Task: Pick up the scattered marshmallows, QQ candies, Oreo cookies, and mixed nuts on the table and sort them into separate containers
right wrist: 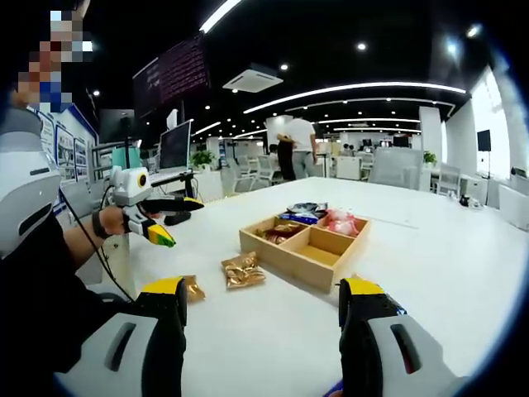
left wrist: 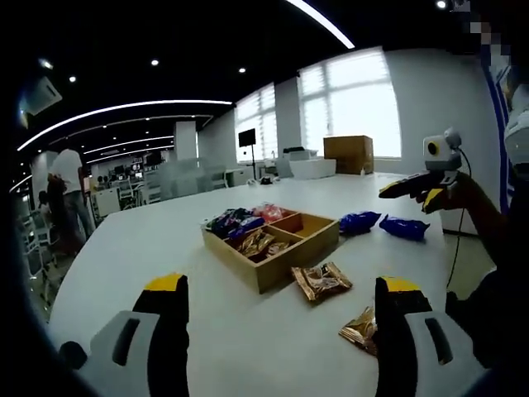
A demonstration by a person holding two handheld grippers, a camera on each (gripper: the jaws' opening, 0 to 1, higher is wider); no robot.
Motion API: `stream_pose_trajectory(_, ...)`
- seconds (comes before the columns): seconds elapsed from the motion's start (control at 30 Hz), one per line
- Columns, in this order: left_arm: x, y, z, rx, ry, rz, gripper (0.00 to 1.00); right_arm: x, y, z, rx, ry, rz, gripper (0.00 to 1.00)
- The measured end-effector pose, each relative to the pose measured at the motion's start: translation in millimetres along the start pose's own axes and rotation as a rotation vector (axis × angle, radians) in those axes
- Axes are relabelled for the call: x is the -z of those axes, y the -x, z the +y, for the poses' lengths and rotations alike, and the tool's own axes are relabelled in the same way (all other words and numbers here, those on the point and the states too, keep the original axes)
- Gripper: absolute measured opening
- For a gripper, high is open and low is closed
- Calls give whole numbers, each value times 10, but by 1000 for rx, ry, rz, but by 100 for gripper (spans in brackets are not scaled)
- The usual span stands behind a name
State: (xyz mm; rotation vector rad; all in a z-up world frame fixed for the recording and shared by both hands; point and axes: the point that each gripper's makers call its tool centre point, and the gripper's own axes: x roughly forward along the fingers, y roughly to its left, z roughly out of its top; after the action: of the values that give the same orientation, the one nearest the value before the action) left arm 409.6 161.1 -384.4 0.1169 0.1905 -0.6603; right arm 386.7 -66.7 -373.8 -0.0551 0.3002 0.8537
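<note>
both claws (left wrist: pixel 281 306) (right wrist: pixel 263 304) gape empty; gold packets (left wrist: pixel 321 281) near wooden tray (left wrist: pixel 273 273), print unreadable.

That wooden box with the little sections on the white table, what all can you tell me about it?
The wooden tray is a shallow, light-coloured box split by thin walls into four compartments. It sits flat on the white table. One compartment looks empty; the others hold dark blue packets, pink-red packets and gold-brown packets. Two more gold-brown packets lie loose on the table close beside it, not touching. Neither gripper touches the tray.
</note>
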Motion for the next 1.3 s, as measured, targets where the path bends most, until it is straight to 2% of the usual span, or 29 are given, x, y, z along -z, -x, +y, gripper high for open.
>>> stream_pose_trajectory(0.4,107,135,52,-33,15,43,97,11,-6,3,0,-1,5,71)
stream_pose_trajectory(0.53,96,140,-4,-9,52,31,97,-16,12,9,1,3,-2,71)
stream_pose_trajectory(0.77,31,180,-2,-14,32,27,97,-10,-3,-6,1,6,2,71)
stream_pose_trajectory(1.1,64,192,-32,-8,39,57,97,35,-22,-27,-3,7,16,71)
stream_pose_trajectory(1.3,94,168,-121,22,39,72,97,45,-26,-40,-4,2,17,71)
